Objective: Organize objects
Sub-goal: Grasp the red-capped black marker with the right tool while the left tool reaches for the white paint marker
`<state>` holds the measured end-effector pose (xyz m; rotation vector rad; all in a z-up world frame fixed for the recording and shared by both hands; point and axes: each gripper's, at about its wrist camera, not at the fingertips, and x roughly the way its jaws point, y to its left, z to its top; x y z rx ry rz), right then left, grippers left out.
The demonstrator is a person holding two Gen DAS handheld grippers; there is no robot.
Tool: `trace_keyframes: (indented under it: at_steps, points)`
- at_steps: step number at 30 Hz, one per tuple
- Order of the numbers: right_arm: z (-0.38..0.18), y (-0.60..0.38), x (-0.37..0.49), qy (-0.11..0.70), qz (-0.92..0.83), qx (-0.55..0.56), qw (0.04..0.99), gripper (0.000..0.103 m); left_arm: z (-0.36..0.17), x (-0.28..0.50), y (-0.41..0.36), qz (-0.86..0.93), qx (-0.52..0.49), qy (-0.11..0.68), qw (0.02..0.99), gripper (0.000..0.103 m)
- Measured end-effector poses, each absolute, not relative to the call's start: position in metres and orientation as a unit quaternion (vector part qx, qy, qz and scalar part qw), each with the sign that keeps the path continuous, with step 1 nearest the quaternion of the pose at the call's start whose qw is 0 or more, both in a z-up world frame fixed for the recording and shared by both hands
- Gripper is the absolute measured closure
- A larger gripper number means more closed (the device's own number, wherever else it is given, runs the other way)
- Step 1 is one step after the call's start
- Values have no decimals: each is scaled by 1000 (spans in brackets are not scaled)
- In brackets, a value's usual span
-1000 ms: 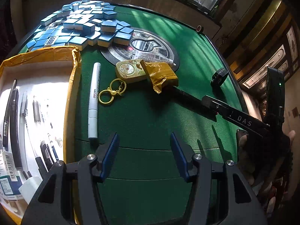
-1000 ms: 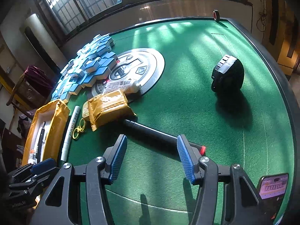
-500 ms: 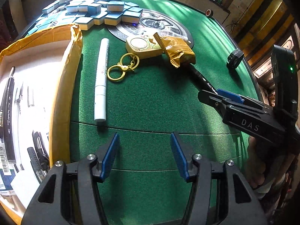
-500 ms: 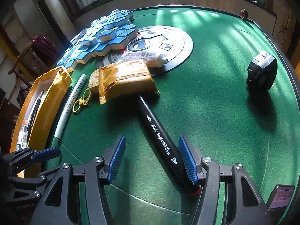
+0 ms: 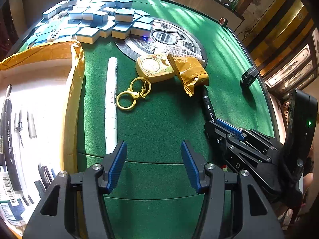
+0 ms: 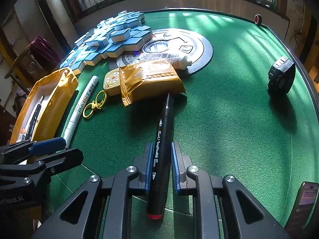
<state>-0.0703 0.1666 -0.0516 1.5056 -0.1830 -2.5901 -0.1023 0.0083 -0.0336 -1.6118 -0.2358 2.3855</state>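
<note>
Right gripper (image 6: pixel 161 163): jaws just closed, clamped on the black art marker (image 6: pixel 161 149), far end tucked under the gold packet (image 6: pixel 149 79).
Left gripper (image 5: pixel 153 159): jaws held apart, nothing between them.

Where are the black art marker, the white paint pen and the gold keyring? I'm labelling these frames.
black art marker (image 6: pixel 162 155), right wrist view, on its printed barrel between the pads.
white paint pen (image 5: pixel 111 103), left wrist view, mid-barrel.
gold keyring (image 5: pixel 126 101), left wrist view, on the lower ring's rim.
</note>
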Motion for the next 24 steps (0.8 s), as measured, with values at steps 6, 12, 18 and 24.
trace_keyframes:
  at_steps: [6, 12, 18, 24]
  points:
    - [-54, 178, -71, -103, -862, 489, 86, 87, -40, -128, 8, 805, -575, -78, 125, 48]
    - [-55, 175, -70, -97, -864, 488, 82, 87, -46, -138, 4, 799, -587, -77, 105, 48]
    - [-56, 175, -71, -95, -864, 488, 78, 87, -28, -135, 1, 817, -565, -65, 101, 49]
    - [-56, 176, -71, -98, -864, 488, 79, 87, -43, -150, 0, 811, -582, -26, 48, 61]
